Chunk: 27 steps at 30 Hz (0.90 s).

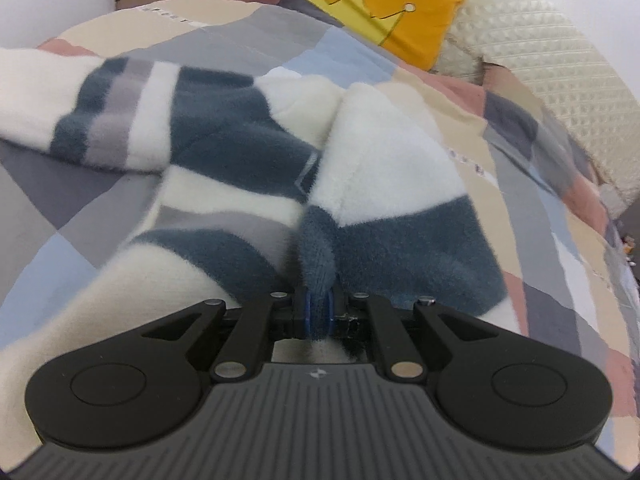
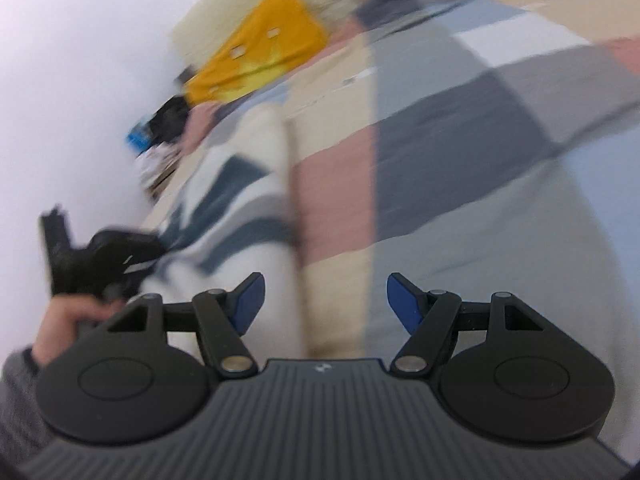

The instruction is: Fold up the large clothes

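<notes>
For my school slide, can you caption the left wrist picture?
The left gripper pinches a fuzzy blue-and-white garment lying on a patchwork bedspread.

Right wrist view is smeared: the yellow cushion [image 2: 260, 60] is only a blur, its pattern unreadable, and the dark clutter [image 2: 160, 128] by the wall can't be made out. The left tongs [image 2: 100, 260] show there as a dark smudge, tips lost, the hand [image 2: 68, 320] partly behind the near housing. In the left view, the fleece [image 1: 240, 132] runs off the left edge, its pinched fold covering the blue pads [image 1: 307, 312]. The cushion is cut off at the top.
</notes>
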Tool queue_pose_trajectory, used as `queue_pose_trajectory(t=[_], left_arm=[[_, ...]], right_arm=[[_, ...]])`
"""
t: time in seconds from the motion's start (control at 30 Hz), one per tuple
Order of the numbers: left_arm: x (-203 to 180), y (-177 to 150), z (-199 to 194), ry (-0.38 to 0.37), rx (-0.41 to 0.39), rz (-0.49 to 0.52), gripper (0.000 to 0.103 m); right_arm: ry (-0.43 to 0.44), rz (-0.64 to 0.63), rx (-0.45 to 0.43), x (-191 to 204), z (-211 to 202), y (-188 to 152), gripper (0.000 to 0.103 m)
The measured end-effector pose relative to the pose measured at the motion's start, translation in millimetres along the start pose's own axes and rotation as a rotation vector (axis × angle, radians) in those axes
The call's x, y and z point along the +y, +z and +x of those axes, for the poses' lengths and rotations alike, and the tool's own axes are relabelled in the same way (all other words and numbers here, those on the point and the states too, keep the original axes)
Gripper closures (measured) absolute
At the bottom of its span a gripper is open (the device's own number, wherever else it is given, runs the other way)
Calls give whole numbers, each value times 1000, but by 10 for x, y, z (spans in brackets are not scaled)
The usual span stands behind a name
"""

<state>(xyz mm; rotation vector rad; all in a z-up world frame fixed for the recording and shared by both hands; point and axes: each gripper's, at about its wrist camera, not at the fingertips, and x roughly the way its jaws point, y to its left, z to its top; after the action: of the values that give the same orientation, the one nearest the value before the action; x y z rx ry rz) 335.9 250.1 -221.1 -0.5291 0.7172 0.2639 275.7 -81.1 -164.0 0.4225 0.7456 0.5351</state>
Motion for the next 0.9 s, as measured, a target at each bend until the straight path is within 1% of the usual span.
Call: queue_pose_trajectory(t=[0.1, 0.2, 0.27, 0.33, 0.37, 0.4, 0.43, 0.47, 0.5, 0.6, 0.63, 0.67, 0.7, 0.77, 0.83, 0.9], left_arm=[[90, 33, -83, -45, 8, -49, 90], [144, 71, -258, -60, -6, -86, 90], [130, 64, -421, -76, -19, -87, 85], [89, 20, -595, -95, -30, -83, 71], [53, -24, -678, -105, -30, -76, 67], [18, -87, -754, -116, -29, -69, 62], [-20, -167, -824, -125, -21, -61, 60], [-57, -252, -878, -131, -8, -52, 60], [-99, -351, -929, -136, 5, -39, 60], [-203, -633, -1053, -113, 43, -15, 60], [-222, -699, -1087, -104, 59, -13, 60], [-232, -760, -1121, -94, 64, -12, 60], [-229, -802, -1146, -86, 63, -16, 60], [-218, -839, -1160, -108, 58, -22, 59], [-197, -843, -1123, -158, 53, -31, 59], [-180, -842, -1027, -164, 59, -27, 60]], right_arm=[[7, -66, -6, 153, -16, -35, 32], [22, -81, -10, 215, -59, -70, 32], [48, -100, -8, 256, -92, -91, 34], [88, -120, -4, 324, -140, -145, 33], [104, -132, 5, 366, -125, -161, 33], [107, -160, 15, 423, -128, -196, 34], [86, -186, 17, 477, -104, -223, 34], [59, -217, 22, 521, -95, -256, 34], [53, -227, 29, 534, -80, -267, 34], [28, -198, 38, 480, -81, -250, 37], [15, -181, 43, 449, -90, -249, 41], [2, -165, 49, 419, -92, -249, 47], [-13, -157, 55, 396, -87, -259, 50], [-48, -140, 68, 353, -85, -274, 61], [-56, -104, 66, 314, -121, -299, 63], [-71, -64, 63, 257, -175, -313, 63]])
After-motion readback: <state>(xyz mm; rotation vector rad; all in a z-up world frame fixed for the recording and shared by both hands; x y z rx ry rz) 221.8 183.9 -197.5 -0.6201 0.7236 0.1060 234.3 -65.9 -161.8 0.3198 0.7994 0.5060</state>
